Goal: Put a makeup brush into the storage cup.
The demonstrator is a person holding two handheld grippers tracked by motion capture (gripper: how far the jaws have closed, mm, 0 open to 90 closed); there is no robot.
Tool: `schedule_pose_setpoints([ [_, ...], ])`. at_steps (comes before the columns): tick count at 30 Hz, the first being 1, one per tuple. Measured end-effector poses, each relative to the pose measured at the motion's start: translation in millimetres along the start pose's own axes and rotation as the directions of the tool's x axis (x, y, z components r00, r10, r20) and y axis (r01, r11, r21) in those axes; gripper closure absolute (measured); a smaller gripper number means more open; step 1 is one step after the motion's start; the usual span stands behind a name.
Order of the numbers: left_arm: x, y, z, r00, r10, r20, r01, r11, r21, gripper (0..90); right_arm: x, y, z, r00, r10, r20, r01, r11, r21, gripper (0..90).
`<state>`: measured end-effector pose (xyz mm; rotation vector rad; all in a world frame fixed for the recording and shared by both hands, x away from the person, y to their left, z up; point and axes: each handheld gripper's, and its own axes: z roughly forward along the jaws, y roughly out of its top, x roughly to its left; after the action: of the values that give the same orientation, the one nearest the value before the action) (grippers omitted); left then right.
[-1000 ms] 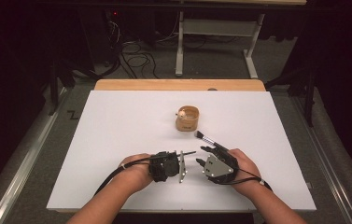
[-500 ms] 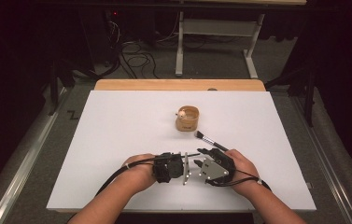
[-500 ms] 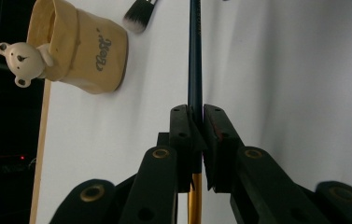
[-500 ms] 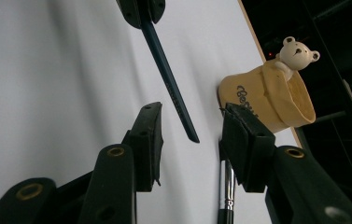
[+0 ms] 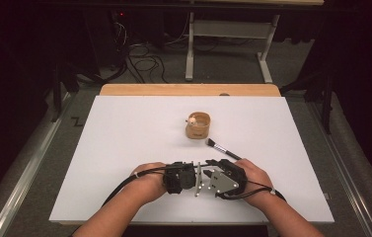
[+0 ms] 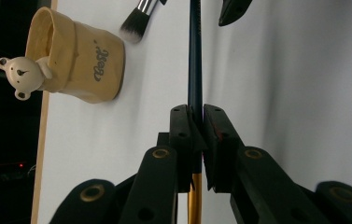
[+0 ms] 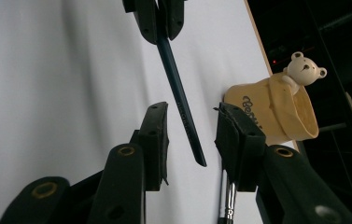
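1. Dark blue and slim, a pencil (image 6: 194,56) sits clamped in the left gripper (image 6: 196,122), whose jaws are pressed together on its shaft just above a gold end; the pair work near the front edge of the white tabletop (image 5: 124,128), about midway along it.

2. The right gripper (image 7: 190,133) faces it, jaws apart and just now closing, with the pencil's free tip between the pads and touching neither.

3. Risk one, as it looks from here: the tip lies nearer one pad than the other in the right gripper view, so an uneven close could push the pencil sideways and twist it in the left gripper's hold.

4. Risk two: the right jaws cover only the last stretch of the shaft. A grip that shallow could slip off once the left gripper lets go, dropping the pencil onto the tabletop.

5. Risk three: a black-handled makeup brush (image 5: 221,147) lies on the tabletop just beyond the right gripper. A careless swing of either hand could knock it away.

6. The tan cup (image 5: 198,125) with a small bear figure on its rim stands farther toward the back edge, near the centre line. It looks light; a clumsy approach with the pencil could tip it.
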<state>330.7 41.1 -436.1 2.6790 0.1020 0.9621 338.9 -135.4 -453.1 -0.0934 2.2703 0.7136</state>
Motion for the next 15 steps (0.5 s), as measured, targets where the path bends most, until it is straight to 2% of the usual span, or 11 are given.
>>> schedule_pose_setpoints([
  [3,0.1,-0.7,-0.1,1.0000,0.004,-0.002,-0.004,1.0000,0.002,82.6,0.3,1.1,0.5,0.9997,-0.023,-0.003,0.023,1.000,-0.004,64.8],
  [8,0.6,-2.4,0.4,1.0000,0.007,-0.001,-0.007,1.0000,0.004,82.6,-0.2,1.8,0.9,0.9996,-0.028,-0.007,0.028,1.000,-0.003,65.2],
  [13,-0.9,-2.7,0.0,0.9994,0.035,-0.005,-0.035,0.9993,0.012,82.6,-0.3,3.0,1.4,0.9996,-0.020,-0.020,0.020,1.000,0.000,67.2],
  [15,-0.1,-2.0,-1.7,0.9981,0.061,-0.002,-0.061,0.9977,0.030,82.6,-0.8,3.2,2.2,0.9993,-0.031,-0.023,0.030,1.000,-0.005,68.4],
])
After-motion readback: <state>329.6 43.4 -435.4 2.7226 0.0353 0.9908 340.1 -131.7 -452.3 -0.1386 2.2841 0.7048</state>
